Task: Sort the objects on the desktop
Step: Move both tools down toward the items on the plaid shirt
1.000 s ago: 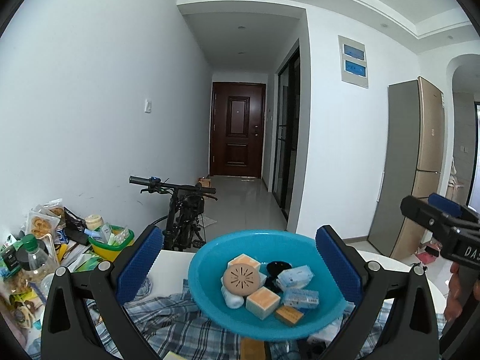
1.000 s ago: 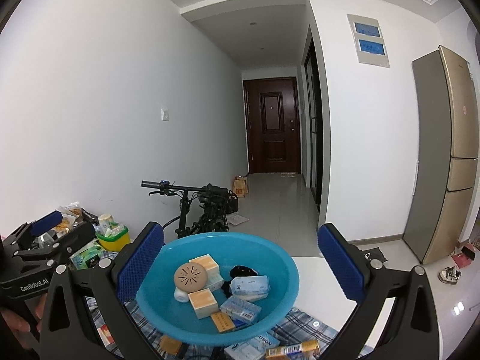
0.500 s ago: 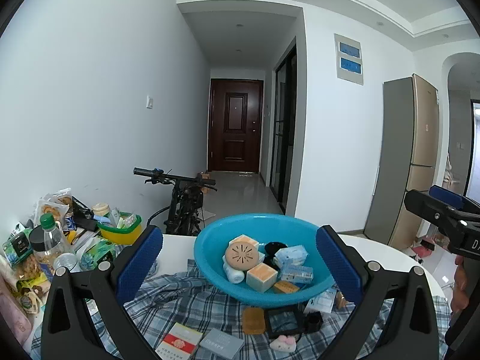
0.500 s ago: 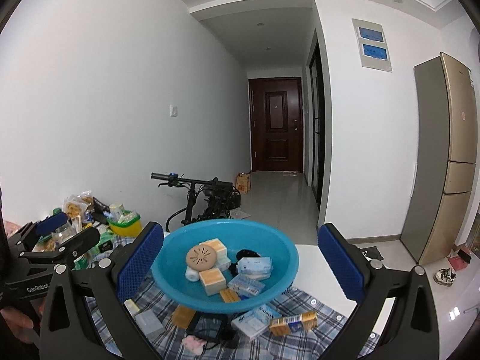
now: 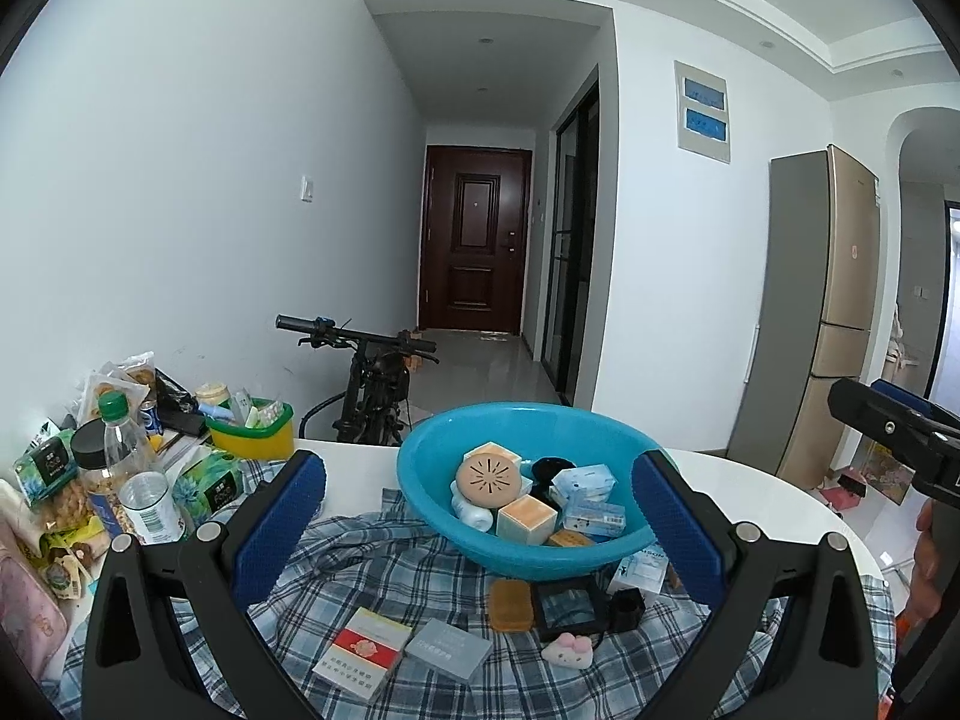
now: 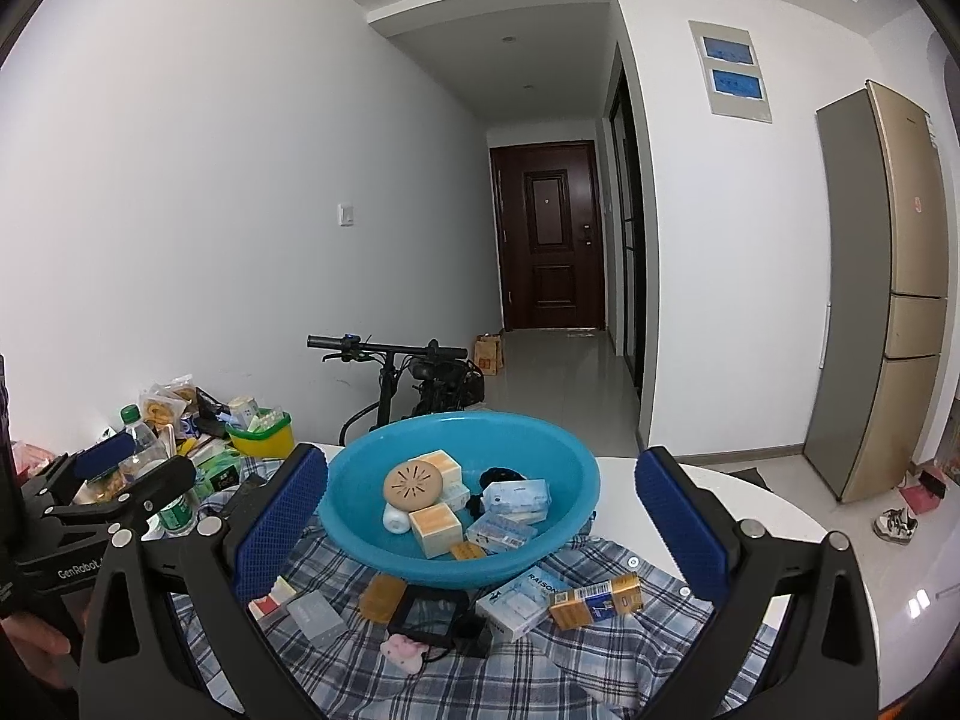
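The round blue plastic basin (image 5: 528, 558) stood on the blue-and-white checked cloth (image 5: 384, 564) near the middle of the round white tabletop (image 5: 774, 510). It already held a share of the goods: a round tan perforated disc (image 5: 487, 474), a pale orange cube-shaped box (image 5: 527, 518), light blue tissue packets (image 5: 591, 480) and a small black object, not identifiable.

Work remained, on this inspector's judgement. Loose on the cloth, near side of the basin, lay a red-and-white flat carton (image 5: 358, 654), a grey flat box (image 5: 449, 649), a brown oblong bar (image 5: 510, 603), a black square frame-like case (image 5: 567, 606), a small pink-and-white plush trinket (image 5: 569, 651), a white box with blue lettering (image 6: 522, 597) and a gold cigarette packet (image 6: 597, 597). The task was judged partly done.

The left tongs (image 5: 480, 516) were spread wide and held nothing; the right tongs (image 6: 483, 516) likewise stood spread and empty. Each framed the basin without touching it.

Room for moving: the far-left tabletop was crowded with clear plastic bottles (image 5: 135, 480), snack bags and a yellow-green tub (image 5: 252, 438). The right side was bare up to the curved table edge. The loose items lay close together, several touching.
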